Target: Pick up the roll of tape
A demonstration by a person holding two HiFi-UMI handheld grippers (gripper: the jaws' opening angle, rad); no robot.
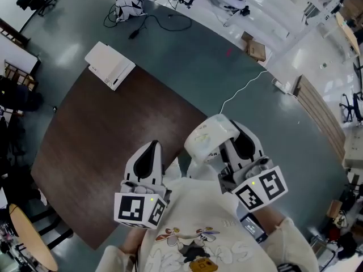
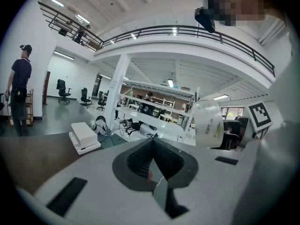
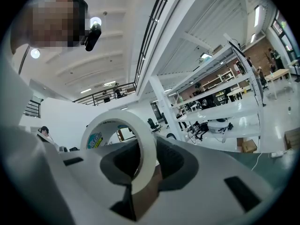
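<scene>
The roll of tape (image 1: 209,136) is a white ring, held up off the table in front of the person's chest. My right gripper (image 1: 225,132) is shut on it, with the ring's wall between the jaws. In the right gripper view the roll of tape (image 3: 114,119) stands upright in my right gripper (image 3: 143,150). To the left of it my left gripper (image 1: 152,147) is shut with nothing in it, and its dark jaws meet in my left gripper (image 2: 153,143). From the left gripper view the roll of tape (image 2: 209,125) shows at the right.
A dark brown table (image 1: 96,152) lies below and left of the grippers, with a white box (image 1: 109,66) at its far corner. Cables (image 1: 139,17) and a cardboard box (image 1: 255,50) lie on the floor beyond. A person (image 2: 18,97) stands at the far left.
</scene>
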